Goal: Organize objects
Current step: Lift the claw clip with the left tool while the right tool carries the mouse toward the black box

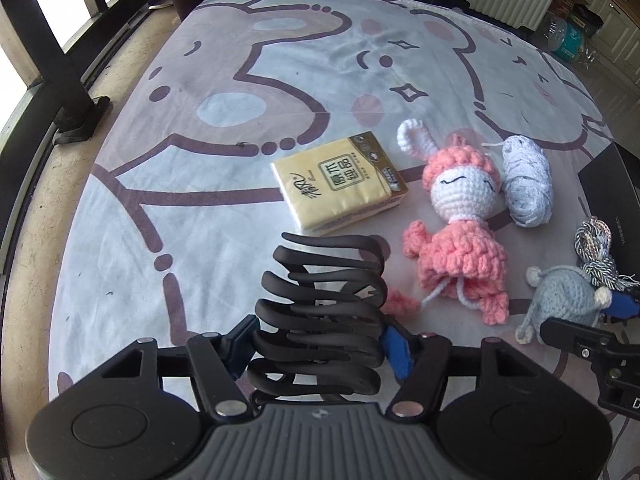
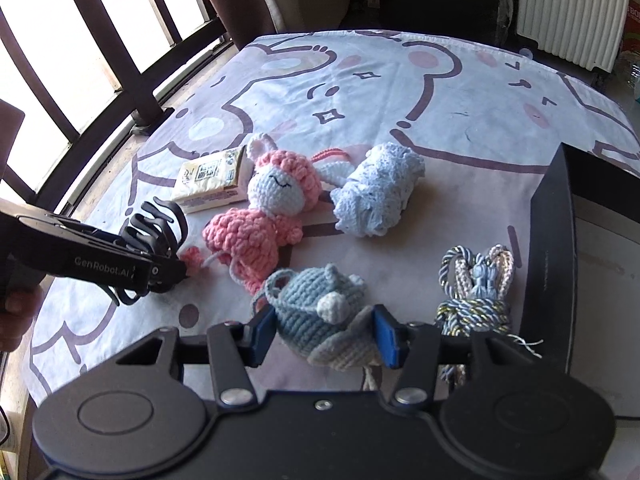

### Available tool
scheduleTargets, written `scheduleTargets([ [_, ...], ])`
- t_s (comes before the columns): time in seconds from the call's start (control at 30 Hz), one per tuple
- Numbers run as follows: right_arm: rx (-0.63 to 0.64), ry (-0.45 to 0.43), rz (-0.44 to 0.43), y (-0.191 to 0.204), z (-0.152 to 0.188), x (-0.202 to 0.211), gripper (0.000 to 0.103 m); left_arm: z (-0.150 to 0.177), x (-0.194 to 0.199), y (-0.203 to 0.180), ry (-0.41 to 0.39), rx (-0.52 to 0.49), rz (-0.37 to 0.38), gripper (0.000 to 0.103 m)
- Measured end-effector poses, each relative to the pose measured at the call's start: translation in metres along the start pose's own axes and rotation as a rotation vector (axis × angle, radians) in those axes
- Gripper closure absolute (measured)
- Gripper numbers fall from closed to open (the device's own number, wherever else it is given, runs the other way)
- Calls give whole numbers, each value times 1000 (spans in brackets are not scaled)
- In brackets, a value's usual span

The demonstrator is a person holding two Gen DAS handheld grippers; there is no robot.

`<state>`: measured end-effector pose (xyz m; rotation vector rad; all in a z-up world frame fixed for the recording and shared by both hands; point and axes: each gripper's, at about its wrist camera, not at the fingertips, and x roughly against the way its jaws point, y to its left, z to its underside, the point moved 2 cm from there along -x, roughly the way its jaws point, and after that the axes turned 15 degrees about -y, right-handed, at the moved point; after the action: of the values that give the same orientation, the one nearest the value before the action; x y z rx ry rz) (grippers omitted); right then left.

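Note:
My left gripper (image 1: 318,348) is shut on a black hair claw clip (image 1: 324,300), which lies lengthwise between the pads just above the cartoon-print cloth (image 1: 180,208). My right gripper (image 2: 324,336) is shut on a blue crochet toy (image 2: 316,304) with a pale nose; the blue pads press both its sides. In the left wrist view that toy (image 1: 560,296) shows at the right edge. A pink crochet bunny doll (image 1: 460,220) lies between the two grippers. Whether either held thing is off the cloth I cannot tell.
A yellow tissue pack (image 1: 340,184) lies just beyond the clip. A pale blue yarn roll (image 2: 376,192) lies right of the doll and a braided cord bundle (image 2: 476,288) right of the toy. A black box (image 2: 552,240) borders the right side. Window bars (image 2: 132,72) run along the left.

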<state>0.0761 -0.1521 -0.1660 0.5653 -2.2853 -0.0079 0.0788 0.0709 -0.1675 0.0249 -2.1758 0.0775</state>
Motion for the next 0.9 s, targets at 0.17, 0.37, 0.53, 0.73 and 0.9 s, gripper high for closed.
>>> scheduleTargets([
  [0.17,-6,51,-9,0,4,-1,50,6,5,10,0,16,-16,37],
  [0.37,2,72,-33,3,5,3,50,16,8,8,17,13,9,37],
  [0.53,2,63,-50,5,1,12,50,22,13,1,24,-11,15,38],
  [0.73,-34,21,-34,-1,-10,24,50,17,24,-5,-21,-22,5,38],
  [0.9,-50,-6,-27,-4,-16,31,50,13,29,-6,-39,-22,6,38],
])
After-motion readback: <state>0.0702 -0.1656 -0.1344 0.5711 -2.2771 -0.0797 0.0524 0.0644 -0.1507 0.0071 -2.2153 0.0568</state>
